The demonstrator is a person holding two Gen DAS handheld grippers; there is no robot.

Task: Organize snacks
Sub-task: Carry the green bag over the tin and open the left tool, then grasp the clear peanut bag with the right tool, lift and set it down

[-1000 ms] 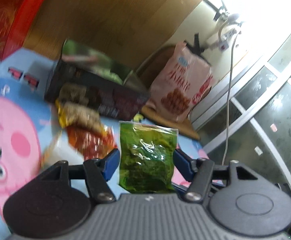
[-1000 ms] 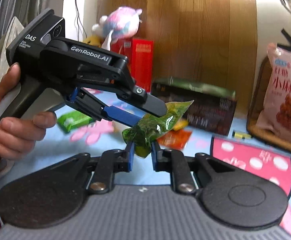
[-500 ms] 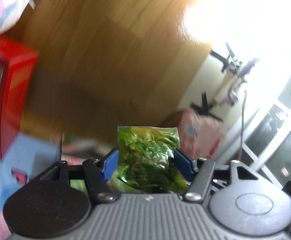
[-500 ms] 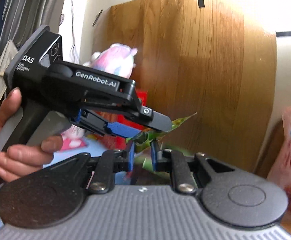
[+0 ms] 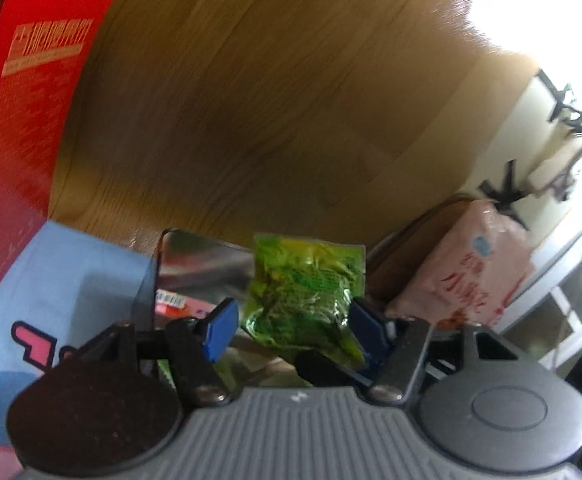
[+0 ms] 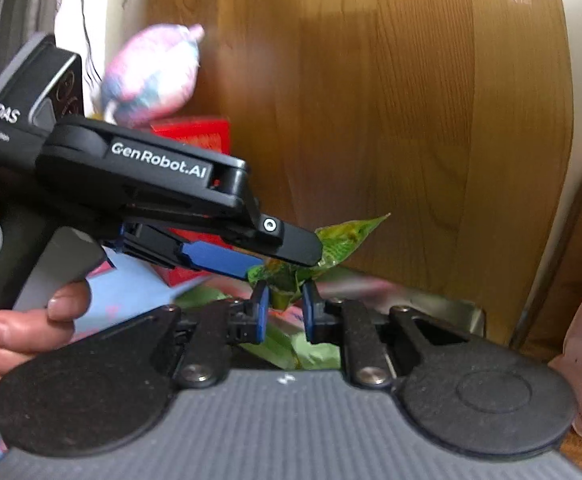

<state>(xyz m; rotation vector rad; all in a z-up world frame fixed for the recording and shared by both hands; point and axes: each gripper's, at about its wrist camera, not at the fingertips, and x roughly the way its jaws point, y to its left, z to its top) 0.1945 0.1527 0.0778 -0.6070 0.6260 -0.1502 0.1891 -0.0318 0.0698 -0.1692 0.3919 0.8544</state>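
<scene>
A green snack packet [image 5: 307, 296] hangs between both grippers, above a dark open box [image 5: 195, 268] with a shiny foil lining. My right gripper [image 6: 283, 309] is shut on the packet's lower corner [image 6: 281, 280]. My left gripper [image 5: 291, 320] stands wide around the packet, its blue pads [image 5: 221, 322] apart from the packet on the left side; whether the right pad touches is unclear. The left gripper [image 6: 247, 256] shows in the right wrist view, reaching over the packet. Other snacks lie inside the box.
A tall red box [image 5: 23, 120] stands at the left on the blue cartoon mat [image 5: 67, 280]. A pink snack bag [image 5: 475, 272] leans at the right. A wooden panel [image 6: 391, 120] stands behind. A plush toy [image 6: 151, 76] sits on the red box.
Both grippers carried the green packet up and forward from over the mat to above the open box. The right stays clamped on it; the left stays spread.
</scene>
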